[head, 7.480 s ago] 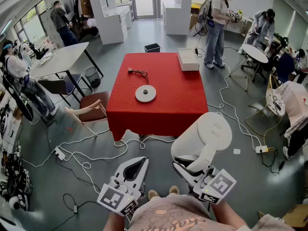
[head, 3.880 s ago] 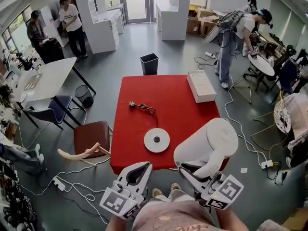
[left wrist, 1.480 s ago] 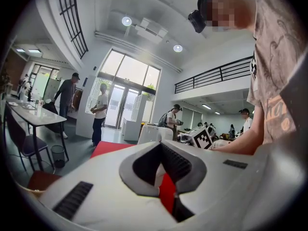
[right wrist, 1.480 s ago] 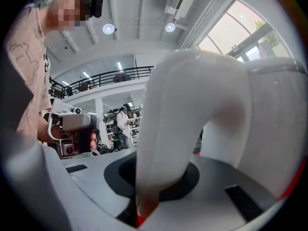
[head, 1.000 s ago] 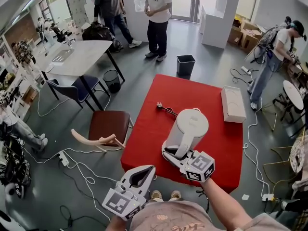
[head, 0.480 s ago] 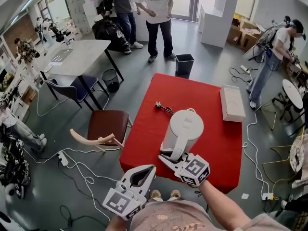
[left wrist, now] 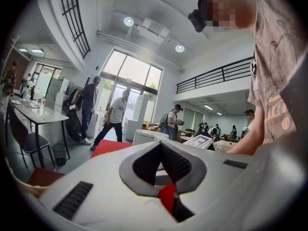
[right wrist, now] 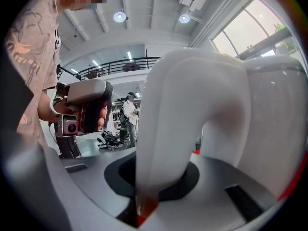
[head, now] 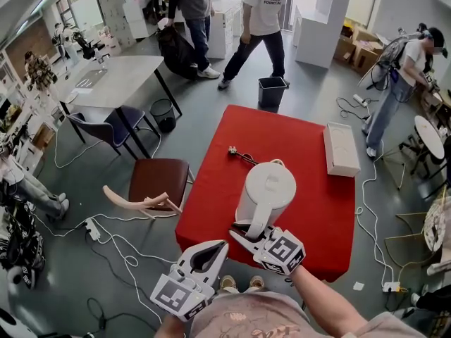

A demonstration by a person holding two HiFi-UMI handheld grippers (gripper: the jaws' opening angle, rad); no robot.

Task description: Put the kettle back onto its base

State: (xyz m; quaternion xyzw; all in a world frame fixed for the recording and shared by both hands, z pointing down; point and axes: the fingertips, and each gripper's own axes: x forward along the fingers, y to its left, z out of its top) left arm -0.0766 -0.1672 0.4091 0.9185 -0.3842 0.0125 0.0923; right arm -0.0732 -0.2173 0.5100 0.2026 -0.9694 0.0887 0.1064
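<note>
my right hand-held gripper [head: 244,232] is clamped on the handle [right wrist: 161,129] of the white kettle [head: 266,189]. in the right gripper view the pale handle runs down between the two jaws, and both dark pads press against it. the kettle's body [right wrist: 276,129] fills the right side of that view.

the kettle stands upright over the middle of the red worktop [head: 313,213], a little toward its near edge. its handle points back at me and its lid faces up. i cannot see the base, because the kettle covers that spot. i cannot tell whether the kettle is fully seated or just above it. a dark cord with a plug [head: 233,151] lies on the cloth just beyond the kettle and runs in toward it.

my left hand-held gripper [head: 211,251] hangs low in front of me, off the near edge of the worktop and above the grey floor. its jaw tips meet and nothing is between them.

a flat white box [head: 340,150] lies along the far right side of the worktop, well apart from the kettle. a black bin [head: 271,91] stands on the floor past the far edge. a brown chair [head: 158,179] sits to the left.
</note>
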